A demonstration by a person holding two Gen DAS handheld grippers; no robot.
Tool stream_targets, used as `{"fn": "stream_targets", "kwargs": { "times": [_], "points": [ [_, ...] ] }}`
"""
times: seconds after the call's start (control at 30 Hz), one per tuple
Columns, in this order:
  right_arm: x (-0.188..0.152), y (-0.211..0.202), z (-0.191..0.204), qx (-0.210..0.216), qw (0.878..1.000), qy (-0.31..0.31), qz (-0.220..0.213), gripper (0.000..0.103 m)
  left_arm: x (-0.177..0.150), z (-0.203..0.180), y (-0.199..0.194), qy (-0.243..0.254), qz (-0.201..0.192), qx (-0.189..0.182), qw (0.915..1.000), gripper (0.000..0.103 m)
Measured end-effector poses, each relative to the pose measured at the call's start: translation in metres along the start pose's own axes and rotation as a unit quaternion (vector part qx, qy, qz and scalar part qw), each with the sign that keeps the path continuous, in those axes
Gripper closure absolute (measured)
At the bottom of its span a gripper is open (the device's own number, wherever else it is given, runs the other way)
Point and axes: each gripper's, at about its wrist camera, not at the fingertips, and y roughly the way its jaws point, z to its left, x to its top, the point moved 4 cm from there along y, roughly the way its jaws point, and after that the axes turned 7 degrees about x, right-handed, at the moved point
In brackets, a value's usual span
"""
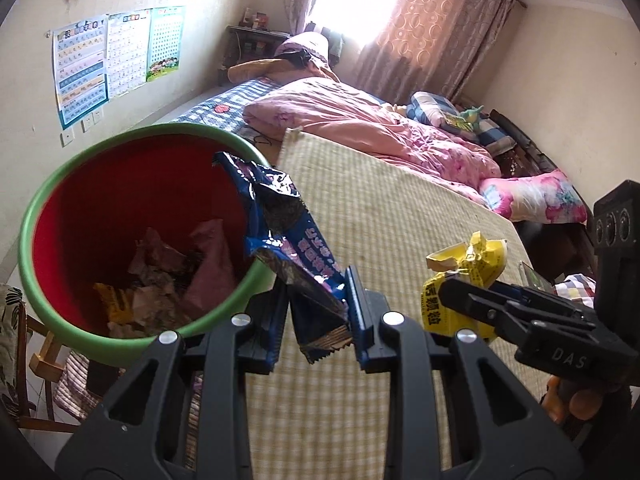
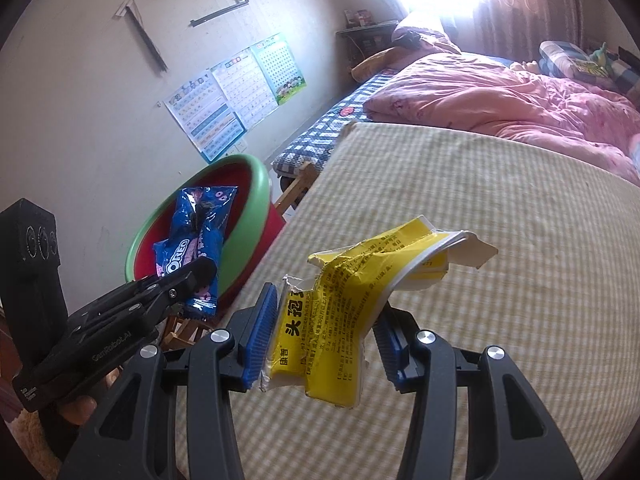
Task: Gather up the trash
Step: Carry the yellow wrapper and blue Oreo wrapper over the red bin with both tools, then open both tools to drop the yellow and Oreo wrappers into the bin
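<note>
**Both grippers held wrappers beside the bin**

The left gripper (image 1: 316,312) was clamped on a blue Oreo wrapper (image 1: 288,236), whose lower end sat between the blue pads while its upper end stood over the near rim of the red bin (image 1: 132,344). The right gripper (image 2: 326,334) pinched a crumpled yellow carton (image 2: 340,320), its lower part between the jaws and its torn top sticking out above them, over the checked mat (image 2: 500,264) near its left edge.
</note>
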Motion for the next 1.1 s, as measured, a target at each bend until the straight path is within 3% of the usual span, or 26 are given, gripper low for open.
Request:
{"fn": "stream_targets", "kwargs": {
  "times": [1.1],
  "points": [
    [0.051, 0.096, 0.103, 0.024, 0.998, -0.061, 0.003, 0.056, 0.032, 0.128, 0.009, -0.006, 0.008, 0.036, 0.9993, 0.076]
  ]
}}
